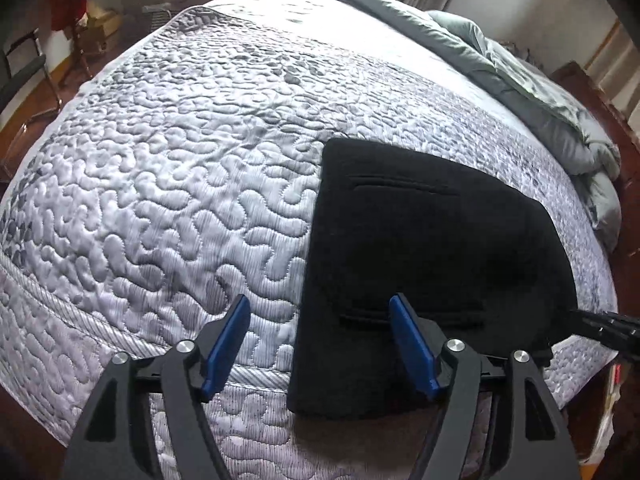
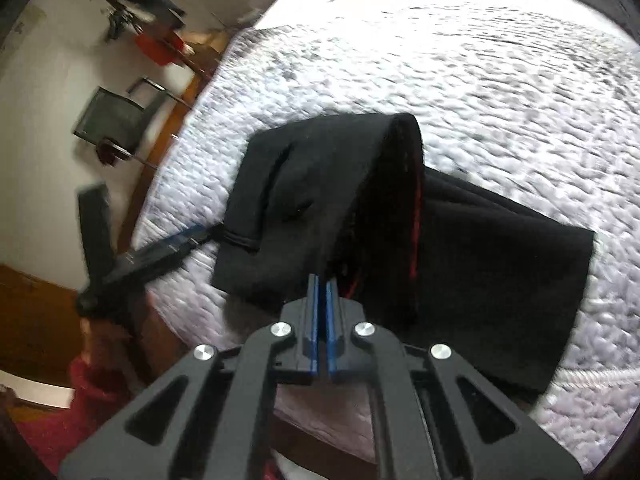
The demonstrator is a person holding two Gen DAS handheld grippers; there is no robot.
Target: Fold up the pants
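Note:
Black pants (image 1: 420,248) lie folded on a white quilted bedspread (image 1: 160,200) near the bed's front edge. My left gripper (image 1: 319,300) is open over the pants' left border: one blue pad hangs above the quilt, the other above the black cloth, and neither presses on anything. In the right wrist view, my right gripper (image 2: 322,280) is shut on an edge of the pants (image 2: 304,184). That layer is lifted into a hump and shows a red lining inside. The rest of the pants lies flat to the right.
A grey duvet (image 1: 540,92) is bunched along the far right of the bed. A dark chair (image 2: 116,120) and a rack with a red item (image 2: 156,48) stand on the wooden floor to the left. The bed's front edge lies just under both grippers.

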